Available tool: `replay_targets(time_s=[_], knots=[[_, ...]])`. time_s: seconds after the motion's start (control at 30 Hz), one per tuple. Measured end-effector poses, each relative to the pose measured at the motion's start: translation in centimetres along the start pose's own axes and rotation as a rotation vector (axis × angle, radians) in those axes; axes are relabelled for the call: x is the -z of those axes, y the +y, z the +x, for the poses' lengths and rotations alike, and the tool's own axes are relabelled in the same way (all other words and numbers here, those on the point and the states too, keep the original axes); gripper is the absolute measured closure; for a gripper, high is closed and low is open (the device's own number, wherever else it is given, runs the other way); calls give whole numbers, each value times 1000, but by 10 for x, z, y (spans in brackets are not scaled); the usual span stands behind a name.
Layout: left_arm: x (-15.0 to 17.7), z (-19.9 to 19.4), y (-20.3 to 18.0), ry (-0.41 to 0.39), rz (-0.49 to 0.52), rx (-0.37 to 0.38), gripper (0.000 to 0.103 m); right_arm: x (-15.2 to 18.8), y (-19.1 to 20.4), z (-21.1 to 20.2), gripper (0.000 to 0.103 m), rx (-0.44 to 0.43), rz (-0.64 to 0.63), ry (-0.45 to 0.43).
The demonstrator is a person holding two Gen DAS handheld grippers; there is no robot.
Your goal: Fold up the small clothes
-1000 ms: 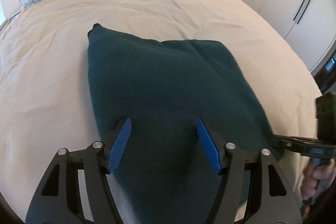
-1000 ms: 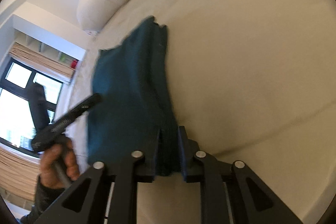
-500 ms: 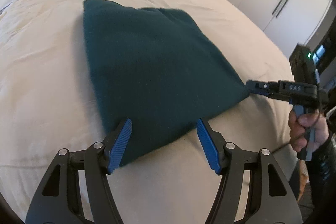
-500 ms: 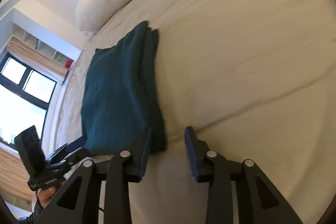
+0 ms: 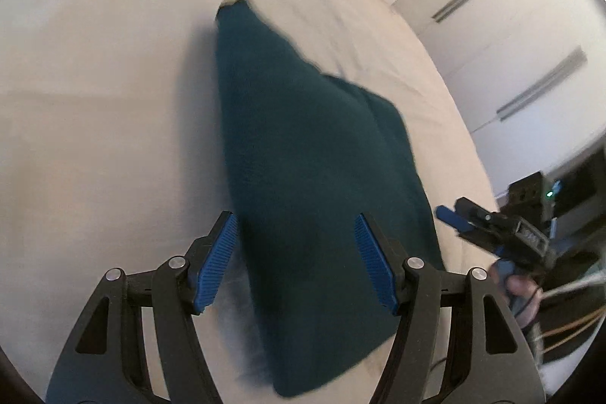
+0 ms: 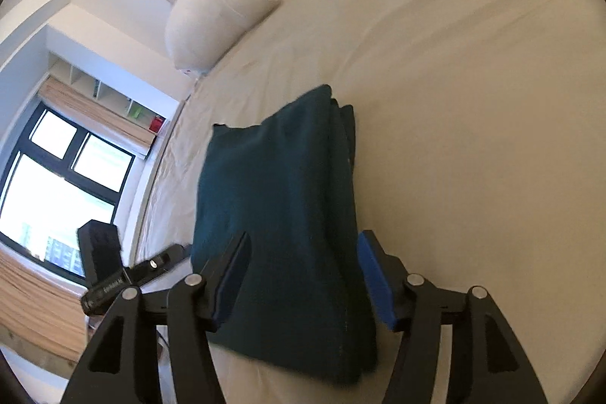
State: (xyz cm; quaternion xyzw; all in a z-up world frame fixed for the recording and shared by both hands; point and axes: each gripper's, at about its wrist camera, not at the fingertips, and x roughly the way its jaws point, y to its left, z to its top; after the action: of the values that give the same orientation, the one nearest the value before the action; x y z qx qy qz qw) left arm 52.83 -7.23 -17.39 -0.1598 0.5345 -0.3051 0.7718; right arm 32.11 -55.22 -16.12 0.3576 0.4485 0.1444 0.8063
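A folded dark teal knitted garment [image 5: 303, 158] lies flat on the beige bed [image 5: 94, 101]. In the right wrist view the garment [image 6: 280, 199] shows stacked layers along its right edge. My left gripper [image 5: 295, 260] is open, its blue pads spread above the garment's near end, holding nothing. My right gripper [image 6: 303, 275] is open too, its jaws wide on either side of the garment's near edge, empty. The right gripper also shows at the right of the left wrist view [image 5: 454, 218], beside the garment's corner.
A white pillow [image 6: 223, 2] lies at the head of the bed by the headboard. White wardrobe doors [image 5: 511, 25] stand to the right of the bed. A window [image 6: 57, 184] is on the other side. The left wrist view is blurred.
The right gripper has let go of the garment's edge and opened wide. The garment now lies flat. Both grippers have shifted and turned over its near end.
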Motion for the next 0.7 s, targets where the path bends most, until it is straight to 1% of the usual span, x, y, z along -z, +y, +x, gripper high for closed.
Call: replay_targets(time_s=[0.07,0.17,0.23,0.3,0.33,0.4,0.47,0.6,0.7], knots=[[-6,16,5,40,-33,22,40,-11,-6,11,41,20,29,14],[-12,35,9,80,-67,41,40,-21,-21,27,40,-12,83,74],[-15,42,14,86,-84,61,40,-22,-22,33,42,-12,78,102],[-15,46,16,91,-92,64,43,-24,-19,38,44,-31,68,121],[-16,47,16,95,-95,61,46,-25,-17,41,47,-31,64,132],[-15,48,14,103,-91,50,49,-21,-12,45,59,-15,47,161],[-14,43,10,115,-89,36,53,-21,-9,52,62,5,44,180],[-17,40,5,130,-92,21,57,-24,-7,59,67,21,72,205],[-18,39,-1,137,-94,6,61,-25,2,64,71,66,43,223]])
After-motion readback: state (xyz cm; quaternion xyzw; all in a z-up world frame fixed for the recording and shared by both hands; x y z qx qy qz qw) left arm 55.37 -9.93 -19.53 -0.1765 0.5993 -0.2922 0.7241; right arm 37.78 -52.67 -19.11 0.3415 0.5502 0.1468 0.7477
